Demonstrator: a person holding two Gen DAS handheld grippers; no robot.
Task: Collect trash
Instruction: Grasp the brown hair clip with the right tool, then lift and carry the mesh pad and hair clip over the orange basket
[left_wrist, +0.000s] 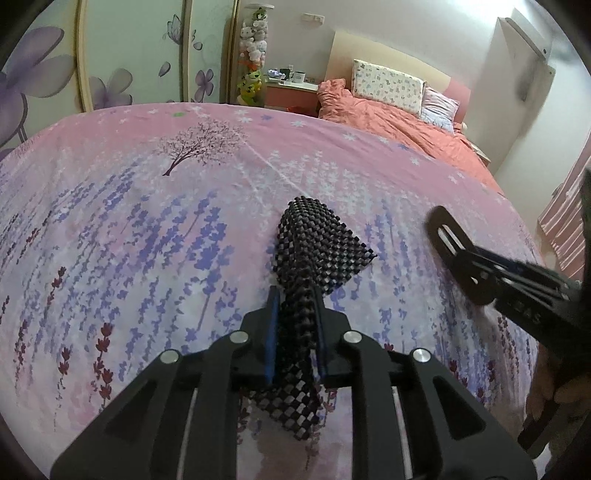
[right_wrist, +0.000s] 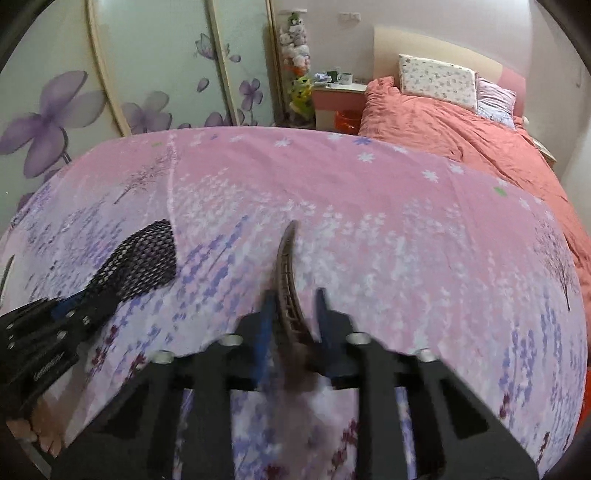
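My left gripper (left_wrist: 295, 295) is shut on a black mesh sheet (left_wrist: 317, 243), which sticks out past the fingertips and hangs below them over the pink floral bedspread (left_wrist: 147, 206). The mesh also shows in the right wrist view (right_wrist: 144, 254), held by the left gripper (right_wrist: 74, 306) at far left. My right gripper (right_wrist: 293, 299) holds a flat black slotted strip (right_wrist: 286, 266) edge-on between its fingers; the image is blurred. In the left wrist view that strip (left_wrist: 458, 254) sticks out of the right gripper at the right.
A salmon duvet (left_wrist: 399, 122) with pillows (left_wrist: 388, 85) lies at the far right. A bedside table (left_wrist: 291, 92) with mugs and a column of plush toys (left_wrist: 253, 48) stand behind. A wardrobe with purple flowers (left_wrist: 110, 55) is at the back left.
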